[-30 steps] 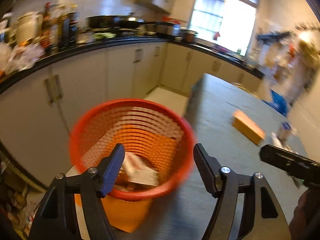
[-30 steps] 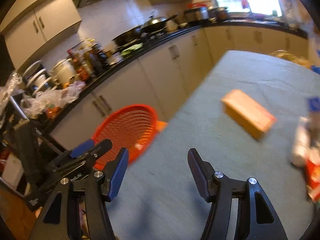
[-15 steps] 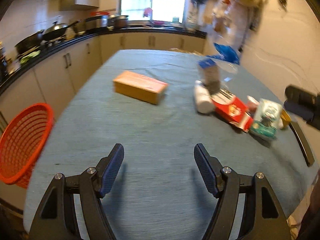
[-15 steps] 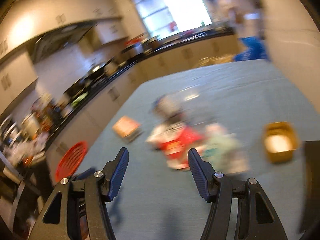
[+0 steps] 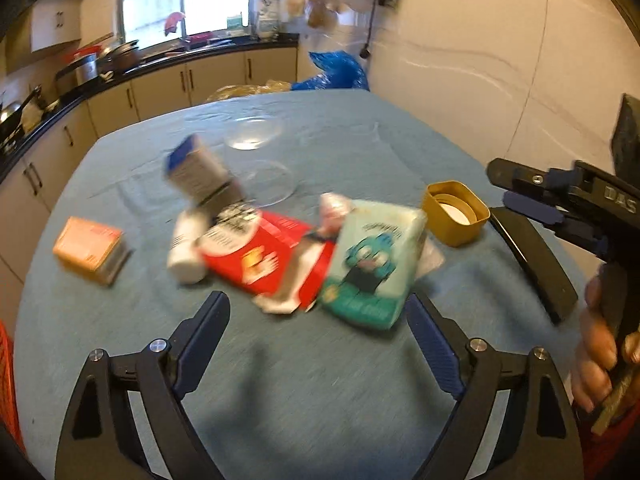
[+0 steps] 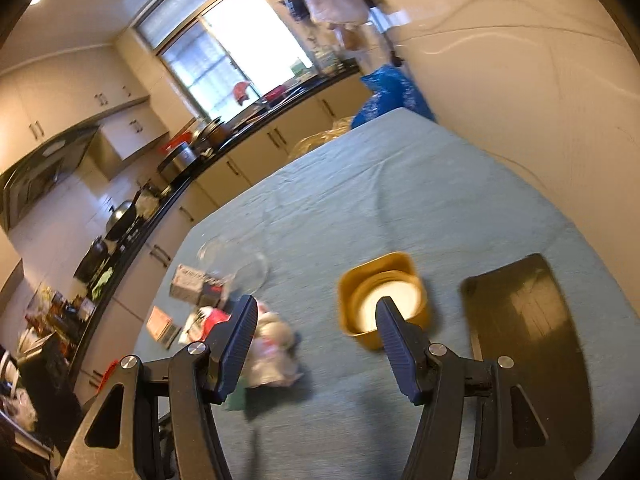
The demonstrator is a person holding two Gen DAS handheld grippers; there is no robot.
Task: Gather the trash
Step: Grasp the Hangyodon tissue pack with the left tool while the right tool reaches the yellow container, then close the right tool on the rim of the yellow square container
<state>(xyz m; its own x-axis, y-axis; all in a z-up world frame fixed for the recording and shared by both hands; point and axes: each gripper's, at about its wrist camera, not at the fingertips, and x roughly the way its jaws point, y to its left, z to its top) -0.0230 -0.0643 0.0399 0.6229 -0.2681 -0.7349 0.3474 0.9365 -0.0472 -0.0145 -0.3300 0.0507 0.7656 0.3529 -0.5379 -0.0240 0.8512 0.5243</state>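
A heap of trash lies mid-table in the left wrist view: a red box [image 5: 272, 256], a teal tissue pack [image 5: 372, 264], a white bottle [image 5: 184, 252], a blue-topped carton [image 5: 200, 172] and a crumpled wrapper [image 5: 334, 208]. An orange box [image 5: 90, 248] lies apart to the left. My left gripper [image 5: 316, 312] hovers just short of the heap, its jaws opening, nothing between them. My right gripper [image 6: 316, 308] stands open and empty over the cloth. The yellow tub [image 6: 352, 292] sits just past its right finger and the crumpled wrapper [image 6: 272, 352] beside its left finger.
A black tray [image 6: 528, 320] lies at the right table edge, next to the yellow tub [image 5: 456, 212]. Two clear glass bowls [image 5: 276, 184] stand behind the heap. The orange basket [image 5: 6, 380] shows at the far left edge. A hand [image 5: 600, 364] holds the right gripper [image 5: 508, 188].
Both views have swung from the orange basket by the counter across the table to the trash heap. The left jaws stand wider than before; the right jaws look unchanged.
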